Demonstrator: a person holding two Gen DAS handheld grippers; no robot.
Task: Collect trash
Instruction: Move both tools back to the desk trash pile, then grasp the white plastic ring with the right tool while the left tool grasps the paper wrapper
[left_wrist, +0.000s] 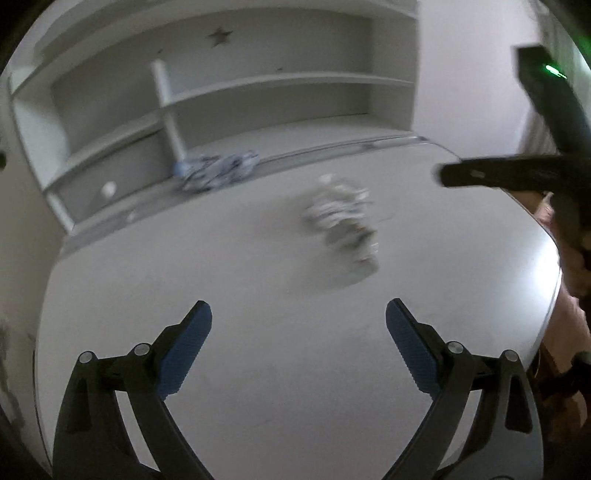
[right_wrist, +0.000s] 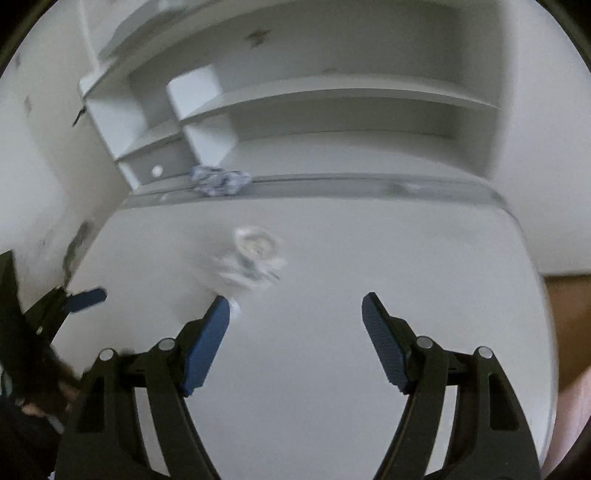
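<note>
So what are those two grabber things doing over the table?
A person is holding a grabber in each hand above a white table to collect trash. Both the left gripper and the right gripper are open and empty. A crumpled clear wrapper lies in the middle of the table, too blurred to name exactly. A blue-and-white crumpled piece lies at the far edge by the white shelves. Nothing is picked up yet.

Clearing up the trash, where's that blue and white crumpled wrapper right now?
The crumpled wrapper lies at the table's far edge, against the shelf unit's upright post; neither gripper is near it.
</note>
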